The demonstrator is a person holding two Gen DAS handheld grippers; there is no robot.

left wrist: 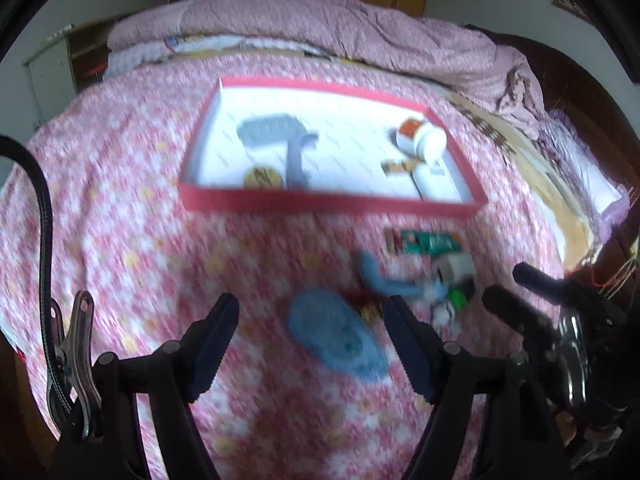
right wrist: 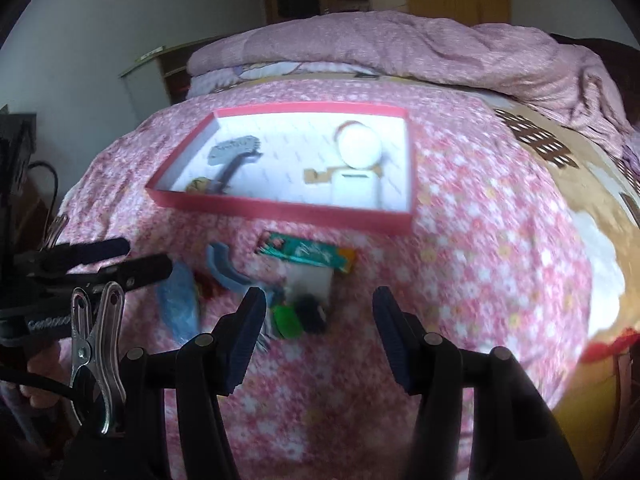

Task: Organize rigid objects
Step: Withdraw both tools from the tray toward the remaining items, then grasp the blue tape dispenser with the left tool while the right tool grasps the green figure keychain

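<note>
A red-rimmed tray (left wrist: 320,200) (right wrist: 280,204) with a white floor lies on the pink bedspread. It holds a grey T-shaped tool (left wrist: 276,132), a round tan disc (left wrist: 262,178), a white bottle (left wrist: 424,140) and a white box (left wrist: 436,182). Loose items lie in front of it: a blue oval pad (left wrist: 340,340) (right wrist: 180,304), a blue curved piece (left wrist: 384,282) (right wrist: 226,268), a green packet (left wrist: 428,242) (right wrist: 308,254), a small white box (right wrist: 310,280), and a green and a black item (right wrist: 300,316). My left gripper (left wrist: 312,316) hangs open over the blue pad. My right gripper (right wrist: 320,300) is open and empty near the black item.
A bunched pink quilt (left wrist: 340,28) lies across the bed behind the tray. A brown and white patterned cover (right wrist: 580,200) spreads to the right. A dark cabinet (right wrist: 16,152) stands off the bed's left side. Both views are blurred.
</note>
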